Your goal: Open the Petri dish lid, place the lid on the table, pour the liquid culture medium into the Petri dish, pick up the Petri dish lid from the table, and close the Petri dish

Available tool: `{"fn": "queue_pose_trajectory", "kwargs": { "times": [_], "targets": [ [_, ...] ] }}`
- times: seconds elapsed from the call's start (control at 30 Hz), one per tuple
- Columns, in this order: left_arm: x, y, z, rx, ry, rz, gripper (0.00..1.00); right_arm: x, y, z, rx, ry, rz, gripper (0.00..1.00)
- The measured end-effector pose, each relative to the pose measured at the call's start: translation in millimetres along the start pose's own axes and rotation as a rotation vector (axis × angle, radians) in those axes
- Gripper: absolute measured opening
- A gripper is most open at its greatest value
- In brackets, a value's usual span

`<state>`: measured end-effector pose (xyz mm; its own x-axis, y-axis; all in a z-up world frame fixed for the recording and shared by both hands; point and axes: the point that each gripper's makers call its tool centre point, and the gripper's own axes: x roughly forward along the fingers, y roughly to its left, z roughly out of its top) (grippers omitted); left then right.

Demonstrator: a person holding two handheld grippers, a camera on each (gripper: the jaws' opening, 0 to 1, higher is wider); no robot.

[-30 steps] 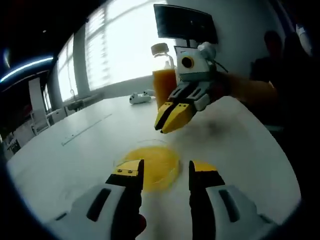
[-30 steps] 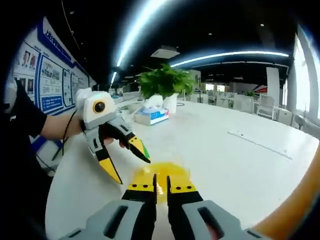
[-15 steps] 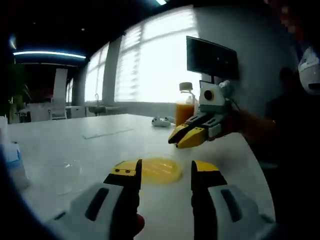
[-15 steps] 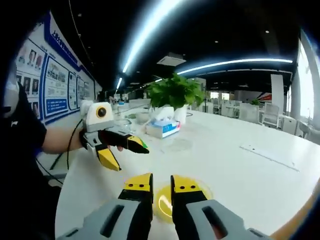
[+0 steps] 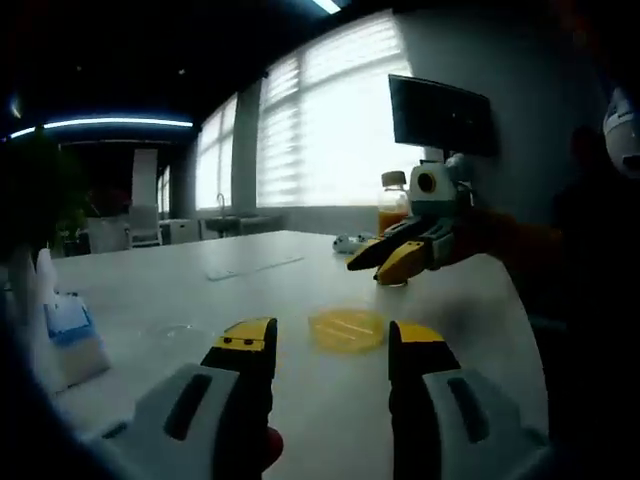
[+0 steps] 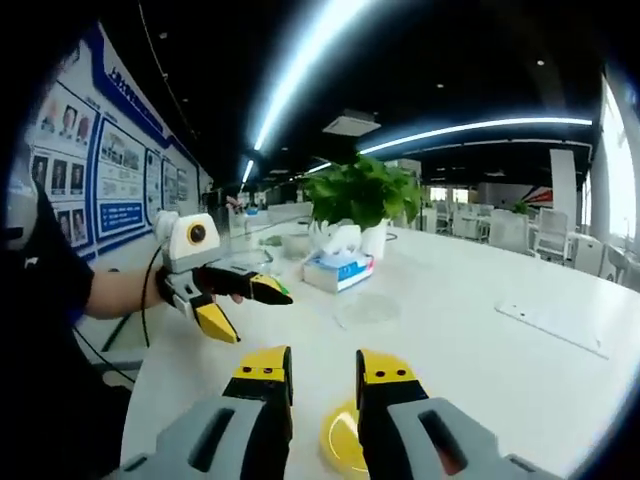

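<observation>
The Petri dish [image 5: 347, 328] holds yellow medium and lies uncovered on the white table [image 5: 300, 400]. My left gripper [image 5: 330, 345] is open and empty, a little short of the dish. The clear lid [image 5: 175, 328] lies flat on the table to the dish's left. My right gripper [image 5: 372, 270] hovers above the table beyond the dish, in front of the bottle of orange liquid [image 5: 393, 212]. In the right gripper view my right gripper [image 6: 323, 375] is open above the dish [image 6: 338, 440], the lid [image 6: 368, 310] lies further on, and my left gripper [image 6: 248, 308] hangs open at the left.
A tissue box [image 6: 338, 270] and a potted plant [image 6: 365, 195] stand past the lid. The same box [image 5: 70, 335] sits at the left in the left gripper view. A monitor [image 5: 440, 115] hangs on the wall, and a thin strip [image 6: 555, 328] lies at the right.
My right gripper's jaws have spread from nearly shut to open. Both cameras have drawn back and levelled out. The dish and lid lie where they were.
</observation>
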<state>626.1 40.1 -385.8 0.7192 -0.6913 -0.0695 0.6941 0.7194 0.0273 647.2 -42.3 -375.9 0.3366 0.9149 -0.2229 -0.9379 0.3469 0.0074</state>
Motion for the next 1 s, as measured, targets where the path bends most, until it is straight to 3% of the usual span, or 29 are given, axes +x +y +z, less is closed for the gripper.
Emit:
{"fn": "queue_pose_trajectory", "kwargs": {
  "times": [0.67,1.0],
  "targets": [
    [-20,60.6,-5.1,-0.056,0.023,0.157,0.44,54,-30,34.7,-0.078,0.022,0.067,0.39],
    [-27,89.1,-9.4,-0.056,0.030,0.218,0.48,79,-49,39.8,-0.095,0.034,0.074,0.45]
  ]
}}
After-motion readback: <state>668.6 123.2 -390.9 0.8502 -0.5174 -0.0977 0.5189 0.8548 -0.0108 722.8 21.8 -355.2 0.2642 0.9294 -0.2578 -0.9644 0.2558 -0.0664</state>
